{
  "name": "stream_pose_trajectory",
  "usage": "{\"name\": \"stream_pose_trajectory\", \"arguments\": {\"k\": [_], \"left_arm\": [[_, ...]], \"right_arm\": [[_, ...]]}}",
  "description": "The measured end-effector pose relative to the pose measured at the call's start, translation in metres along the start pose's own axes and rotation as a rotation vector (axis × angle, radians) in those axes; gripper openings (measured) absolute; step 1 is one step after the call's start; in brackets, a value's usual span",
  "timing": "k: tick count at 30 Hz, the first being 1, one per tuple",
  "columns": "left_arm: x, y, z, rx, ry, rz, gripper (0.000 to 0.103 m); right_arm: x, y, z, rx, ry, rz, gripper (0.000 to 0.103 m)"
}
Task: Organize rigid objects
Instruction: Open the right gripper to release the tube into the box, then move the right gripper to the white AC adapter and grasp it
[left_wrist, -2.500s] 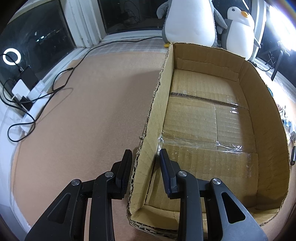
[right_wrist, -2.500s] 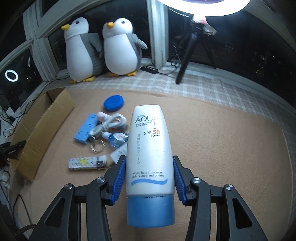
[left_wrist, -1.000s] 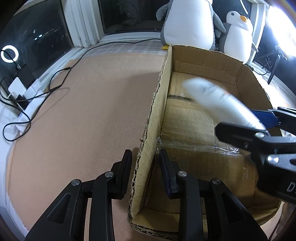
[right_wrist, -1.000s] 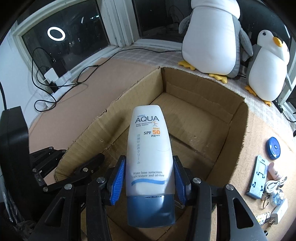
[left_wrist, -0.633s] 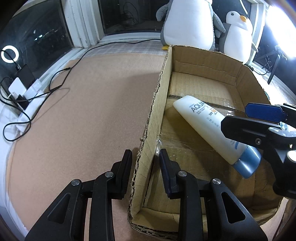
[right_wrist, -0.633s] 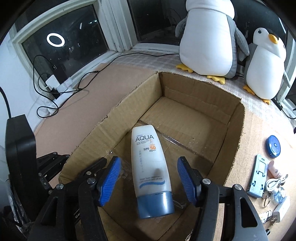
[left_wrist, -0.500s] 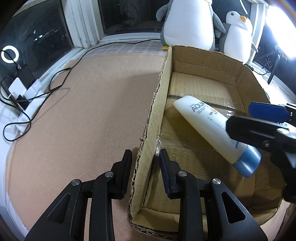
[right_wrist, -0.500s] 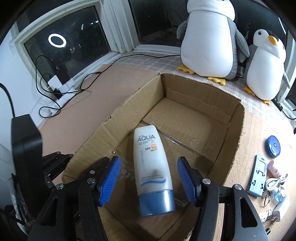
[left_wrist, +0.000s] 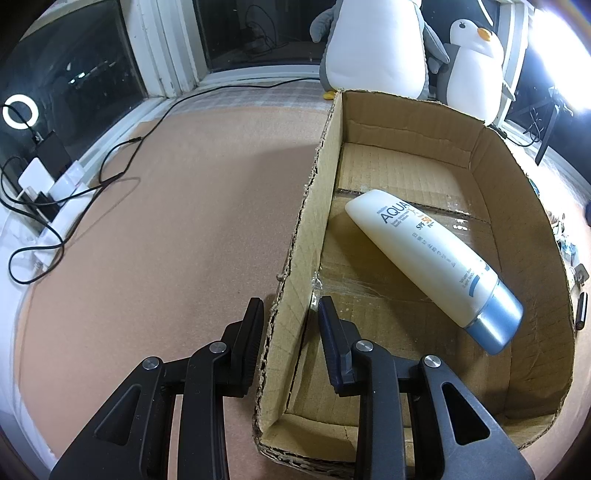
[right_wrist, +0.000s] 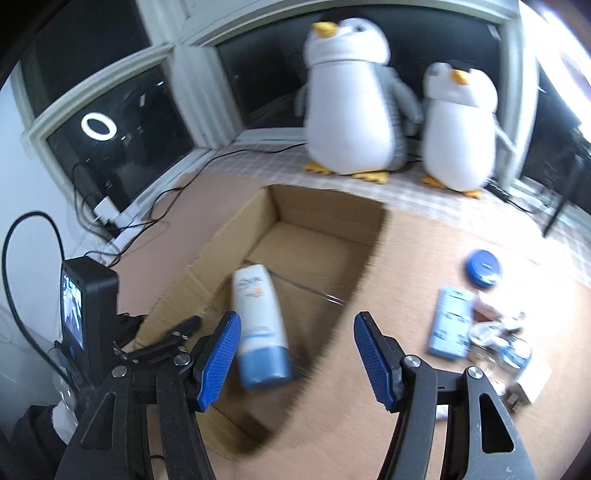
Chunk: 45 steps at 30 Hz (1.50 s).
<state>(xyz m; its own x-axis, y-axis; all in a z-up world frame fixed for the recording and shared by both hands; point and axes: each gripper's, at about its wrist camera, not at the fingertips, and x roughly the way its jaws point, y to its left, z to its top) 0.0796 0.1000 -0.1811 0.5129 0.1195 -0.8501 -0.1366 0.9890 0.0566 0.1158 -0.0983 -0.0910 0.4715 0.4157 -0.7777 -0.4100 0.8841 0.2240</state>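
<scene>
- Now the tube (left_wrist: 428, 254) lies in the box (left_wrist: 517, 192), at 1 o'clock.
- Right gripper (right_wrist: 295, 354) gapes, released; swing toward the case (right_wrist: 450, 323) at 3 o'clock.
- Left gripper (left_wrist: 291, 325) straddles the box wall, not clamping it.

The left black two-finger gripper (left_wrist: 290, 321) is held with its fingers partly parted, straddling something. The right blue-padded two-finger gripper (right_wrist: 297, 360) is spread wide and empty, pointed toward twelve o'clock.

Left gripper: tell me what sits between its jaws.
The left gripper straddles the cardboard box's side wall, one jaw outside, one inside. The left wrist view shows it; contact is unclear.
</scene>
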Motion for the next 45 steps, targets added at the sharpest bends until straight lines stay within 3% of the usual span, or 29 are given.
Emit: {"name": "stream_pose_trajectory", "arguments": {"k": [6, 11, 19, 26, 31, 45], "left_arm": [[0.0, 0.0, 0.0, 0.0, 0.0, 0.001, 0.029], [0.0, 0.0, 0.0, 0.001, 0.0, 0.001, 0.029], [0.0, -0.001, 0.001, 0.005, -0.002, 0.003, 0.029], [0.0, -0.001, 0.001, 0.0, -0.001, 0.0, 0.029], [0.0, -0.002, 0.001, -0.001, -0.001, -0.001, 0.029], [0.0, -0.002, 0.001, -0.001, -0.001, -0.003, 0.029]], "right_arm": [[-0.031, -0.043, -0.016, 0.074, -0.042, -0.104, 0.06], [-0.051, -0.091, -0.032, 0.209, -0.05, -0.168, 0.062], [-0.051, -0.163, -0.056, 0.387, 0.015, -0.314, 0.062], [-0.032, -0.201, -0.066, 0.531, 0.098, -0.341, 0.062], [-0.023, -0.212, -0.064, 0.582, 0.114, -0.333, 0.062], [0.004, -0.219, -0.058, 0.537, 0.189, -0.386, 0.062]]}}
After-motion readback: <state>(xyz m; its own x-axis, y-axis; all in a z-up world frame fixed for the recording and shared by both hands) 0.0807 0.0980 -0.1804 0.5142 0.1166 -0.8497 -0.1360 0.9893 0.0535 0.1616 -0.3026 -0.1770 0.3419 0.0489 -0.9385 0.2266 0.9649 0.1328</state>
